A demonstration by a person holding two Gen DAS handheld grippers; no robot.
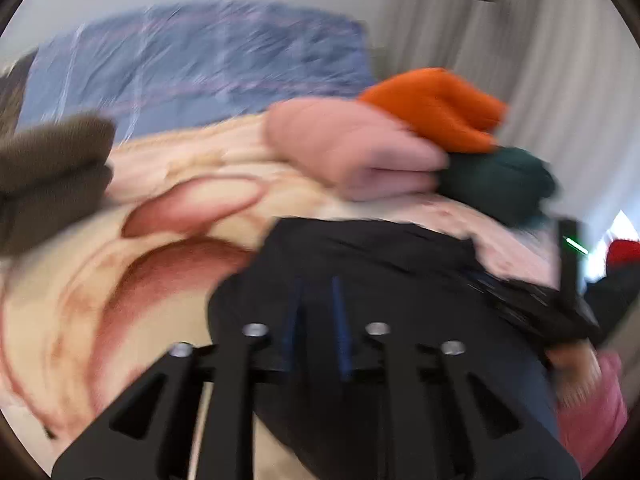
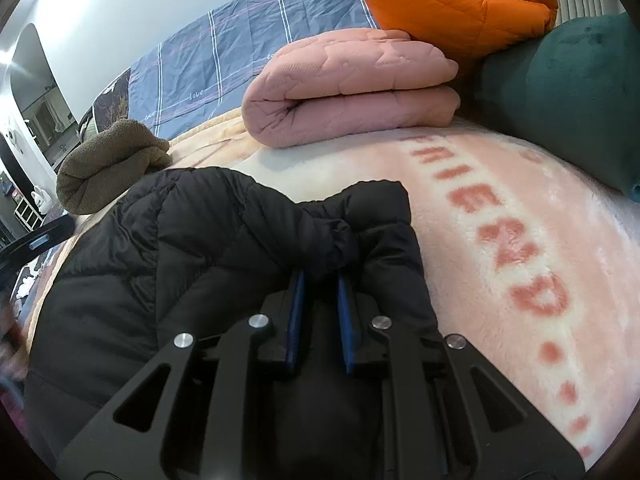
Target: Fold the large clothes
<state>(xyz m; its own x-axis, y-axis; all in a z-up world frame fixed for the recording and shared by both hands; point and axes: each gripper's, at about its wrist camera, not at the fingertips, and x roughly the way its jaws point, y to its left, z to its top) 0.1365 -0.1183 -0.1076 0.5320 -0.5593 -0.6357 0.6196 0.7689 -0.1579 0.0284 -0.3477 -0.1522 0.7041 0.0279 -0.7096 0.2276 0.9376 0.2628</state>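
A black puffer jacket (image 2: 192,240) lies bunched on a pink and cream fleece blanket (image 2: 500,208). My right gripper (image 2: 320,276) is shut on a fold of the jacket, which bulges between the blue pads (image 2: 295,320). In the blurred left wrist view the jacket (image 1: 360,264) lies under and in front of my left gripper (image 1: 318,284). Its blue pads (image 1: 340,320) stand narrowly apart with black cloth around them. I cannot tell whether they grip it.
A folded pink quilted garment (image 2: 352,92), an orange puffer (image 2: 460,0), a dark green bundle (image 2: 580,96) and a brown fleece bundle (image 2: 108,164) sit along the far side. A blue-grey striped sheet (image 2: 224,48) lies behind. Curtains (image 1: 540,60) hang at right.
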